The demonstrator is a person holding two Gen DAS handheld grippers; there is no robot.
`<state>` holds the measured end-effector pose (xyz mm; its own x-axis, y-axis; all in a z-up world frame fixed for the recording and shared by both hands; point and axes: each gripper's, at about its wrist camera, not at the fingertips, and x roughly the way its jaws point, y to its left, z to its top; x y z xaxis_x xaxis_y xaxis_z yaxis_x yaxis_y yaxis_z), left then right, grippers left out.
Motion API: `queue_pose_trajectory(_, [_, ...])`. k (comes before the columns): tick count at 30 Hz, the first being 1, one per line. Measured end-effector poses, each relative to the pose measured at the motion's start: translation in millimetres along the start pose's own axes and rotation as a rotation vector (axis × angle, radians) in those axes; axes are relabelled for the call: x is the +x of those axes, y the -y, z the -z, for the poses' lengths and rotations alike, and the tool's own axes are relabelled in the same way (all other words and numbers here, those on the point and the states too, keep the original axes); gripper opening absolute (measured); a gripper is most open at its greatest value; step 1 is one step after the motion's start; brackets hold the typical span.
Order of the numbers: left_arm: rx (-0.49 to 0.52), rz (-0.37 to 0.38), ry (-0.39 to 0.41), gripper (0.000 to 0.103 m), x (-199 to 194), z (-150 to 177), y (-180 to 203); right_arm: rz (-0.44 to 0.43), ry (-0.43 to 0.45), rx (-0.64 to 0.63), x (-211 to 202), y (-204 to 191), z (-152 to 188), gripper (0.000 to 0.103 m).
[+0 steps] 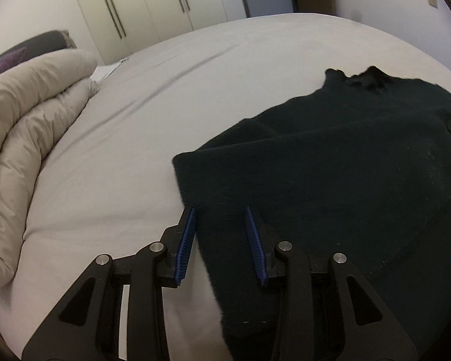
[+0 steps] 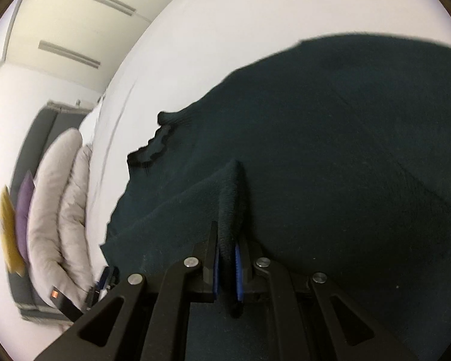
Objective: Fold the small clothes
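Sweater (image 1: 330, 165): we see it dark, spread on the bed (image 1: 165, 105), filling the frame's right.
Left gripper (image 1: 221, 210): we see jaws partly apart, straddling the sweater's edge; grip unclear.
Right gripper (image 2: 227, 240): we pinch a raised fold.
Duvet (image 1: 30, 135): left edge.

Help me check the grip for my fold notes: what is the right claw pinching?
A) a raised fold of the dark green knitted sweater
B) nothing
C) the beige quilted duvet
A: the right claw is shut on a raised fold of the dark green knitted sweater.
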<state>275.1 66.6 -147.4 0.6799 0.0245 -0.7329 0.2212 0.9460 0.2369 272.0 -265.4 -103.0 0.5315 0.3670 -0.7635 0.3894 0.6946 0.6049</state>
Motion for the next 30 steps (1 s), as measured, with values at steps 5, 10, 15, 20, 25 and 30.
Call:
queue_pose_trajectory(5, [0.01,-0.024,-0.018,0.036,3.5,3.9,4.1,-0.003,-0.004,0.004,-3.1,0.0,9.7,0.019])
queue_pose_trajectory(10, [0.02,-0.03,-0.025,0.036,2.9,6.7,7.8,0.089,0.006,-0.087,-3.2,-11.8,17.0,0.01])
queue_pose_trajectory(15, [0.032,-0.048,-0.03,0.042,3.1,6.4,-0.7,0.088,0.037,-0.021,-11.7,5.7,5.4,0.008])
queue_pose_trajectory(20, [0.054,-0.084,-0.025,0.043,2.0,7.6,2.2,0.217,0.22,0.009,-52.0,4.0,11.5,0.016])
queue_pose_trajectory(25, [0.082,-0.119,-0.015,0.043,0.9,9.1,8.3,-0.065,0.144,-0.12,-27.7,-45.5,17.1,0.016])
queue_pose_trajectory(30, [0.069,-0.106,-0.016,0.043,0.7,11.2,7.2,-0.109,-0.038,-0.135,48.3,-55.1,18.7,0.017])
